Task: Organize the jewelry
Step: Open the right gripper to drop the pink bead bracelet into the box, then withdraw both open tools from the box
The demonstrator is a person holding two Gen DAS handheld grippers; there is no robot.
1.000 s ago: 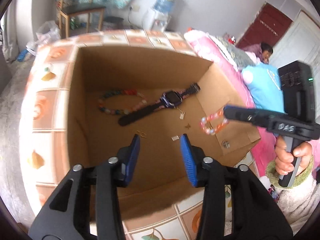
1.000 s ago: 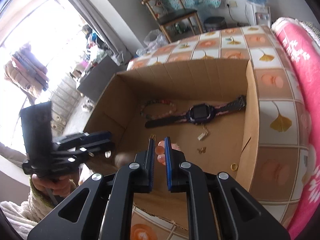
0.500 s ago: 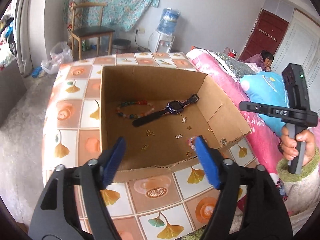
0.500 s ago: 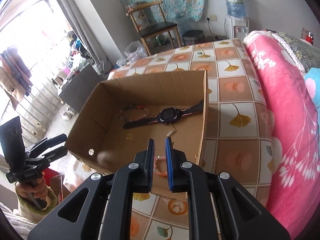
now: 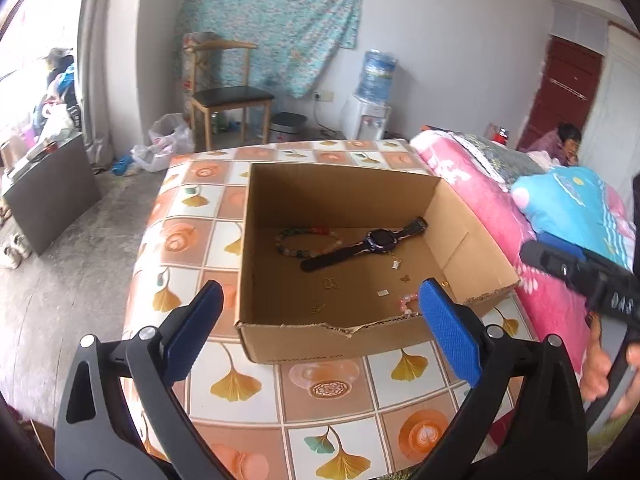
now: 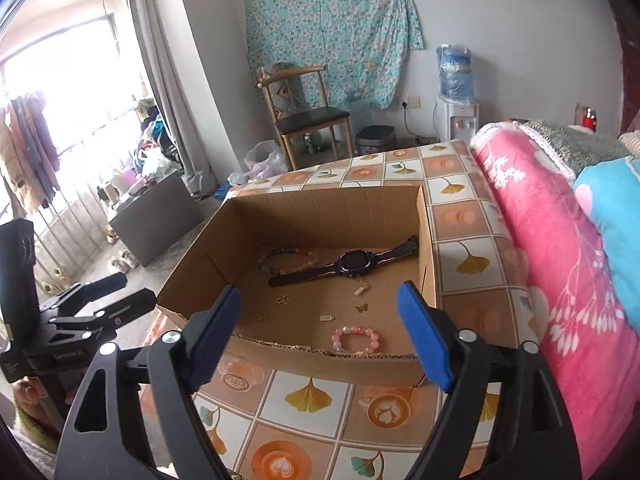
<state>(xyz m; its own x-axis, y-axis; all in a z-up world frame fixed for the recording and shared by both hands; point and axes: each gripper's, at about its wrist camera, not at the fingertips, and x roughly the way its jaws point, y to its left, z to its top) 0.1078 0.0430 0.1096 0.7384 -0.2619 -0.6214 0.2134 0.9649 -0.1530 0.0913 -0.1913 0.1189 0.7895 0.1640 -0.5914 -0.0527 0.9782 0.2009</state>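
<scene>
Jewelry lies gathered on the floor of an open cardboard box [image 6: 426, 240] on a tiled table [image 6: 460, 262]: a dark watch [image 6: 352, 263] and a multicolored bead bracelet [image 6: 286, 260] at the far side, a pink bead bracelet [image 6: 357, 339] against the near wall, and small gold pieces [image 6: 362, 307] between. Both tongs hang released and empty on the near side of the box, the right gripper [image 6: 320, 336] and the left gripper [image 5: 320, 330] having just spread their jaws wide. With everything apparently boxed, the sound move is to draw clear without clipping the torn near rim [image 5: 348, 330]. Bare tabletop gives room near and left; a pink quilt [image 6: 540, 240] crowds the right.
</scene>
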